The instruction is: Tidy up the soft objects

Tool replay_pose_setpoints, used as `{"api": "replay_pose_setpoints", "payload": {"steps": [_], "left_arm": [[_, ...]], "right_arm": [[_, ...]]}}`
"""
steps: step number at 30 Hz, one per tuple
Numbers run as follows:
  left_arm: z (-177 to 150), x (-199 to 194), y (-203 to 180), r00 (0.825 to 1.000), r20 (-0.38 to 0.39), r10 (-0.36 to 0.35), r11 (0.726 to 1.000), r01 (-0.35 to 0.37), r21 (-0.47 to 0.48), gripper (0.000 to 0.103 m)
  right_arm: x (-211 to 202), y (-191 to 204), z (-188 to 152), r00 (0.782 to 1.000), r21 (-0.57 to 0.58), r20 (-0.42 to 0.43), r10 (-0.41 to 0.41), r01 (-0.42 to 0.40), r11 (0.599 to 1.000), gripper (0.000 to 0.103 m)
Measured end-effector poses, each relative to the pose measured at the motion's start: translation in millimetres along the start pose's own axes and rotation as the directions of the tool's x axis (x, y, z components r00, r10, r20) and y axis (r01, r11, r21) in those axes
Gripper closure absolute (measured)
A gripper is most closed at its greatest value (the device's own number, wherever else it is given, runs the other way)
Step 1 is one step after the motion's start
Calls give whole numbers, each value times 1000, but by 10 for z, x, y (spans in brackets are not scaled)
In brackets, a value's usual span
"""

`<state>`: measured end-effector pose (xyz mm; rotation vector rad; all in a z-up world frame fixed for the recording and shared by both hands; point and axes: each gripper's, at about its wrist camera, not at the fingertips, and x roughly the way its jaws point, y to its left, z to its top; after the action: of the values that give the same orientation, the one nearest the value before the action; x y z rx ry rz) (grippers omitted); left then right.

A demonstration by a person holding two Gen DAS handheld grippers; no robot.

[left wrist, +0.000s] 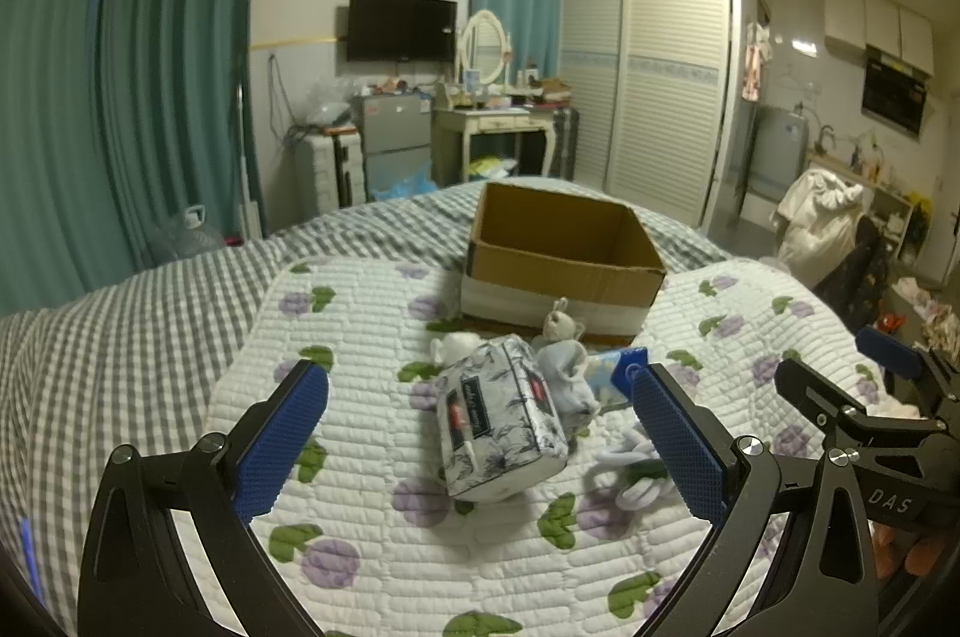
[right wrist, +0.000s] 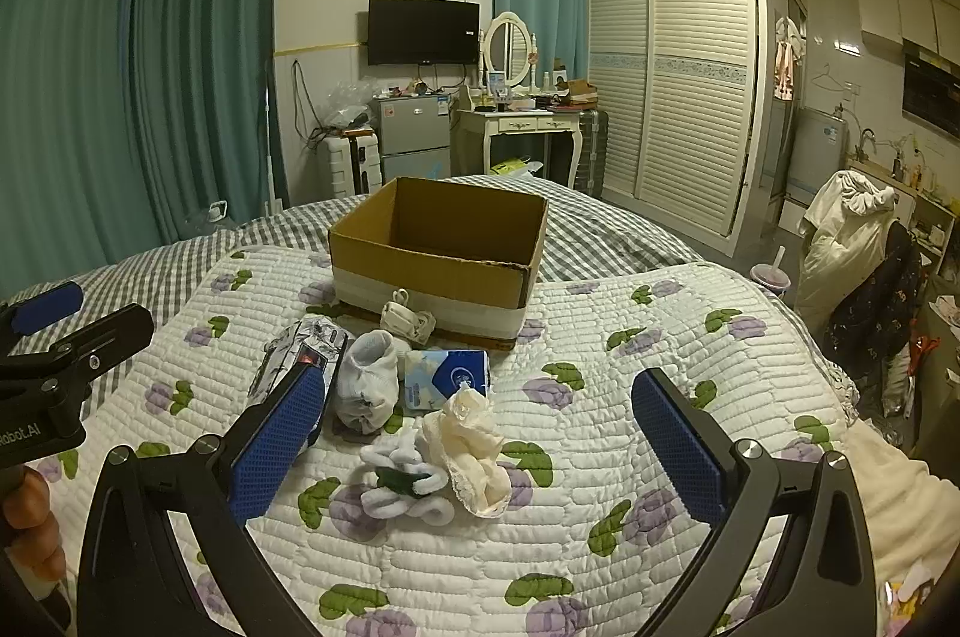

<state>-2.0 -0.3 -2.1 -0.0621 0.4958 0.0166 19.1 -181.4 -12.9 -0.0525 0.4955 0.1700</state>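
Both grippers, left & right, spread wide, holding nothing; sorting not begun; next: pinch tissue pack, drop into box.

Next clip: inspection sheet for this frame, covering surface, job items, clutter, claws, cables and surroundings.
Surface: floral quilt over a checked bedspread.
Job's things: open cardboard box, inside not visible; tissue pack, white sock, blue packet, cream lace cloth, white-green scrunchie, plush bunny all lying on the quilt.
Clutter: nothing seen.
Claws: left claw open, empty; right claw open, empty.
Cables: nothing seen on the bed.
Surroundings: TV, wardrobe.
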Motion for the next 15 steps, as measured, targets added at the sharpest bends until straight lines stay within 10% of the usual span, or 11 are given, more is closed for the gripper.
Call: {"api": "replay_pose_setpoints", "payload": {"steps": [15], "left_arm": [[-5, 16, 22, 1000, -3, -1, 1000, 1, 3, 0]], "right_arm": [[3, 15, -11, 1000, 0, -4, 0, 0, 1000, 0]]}}
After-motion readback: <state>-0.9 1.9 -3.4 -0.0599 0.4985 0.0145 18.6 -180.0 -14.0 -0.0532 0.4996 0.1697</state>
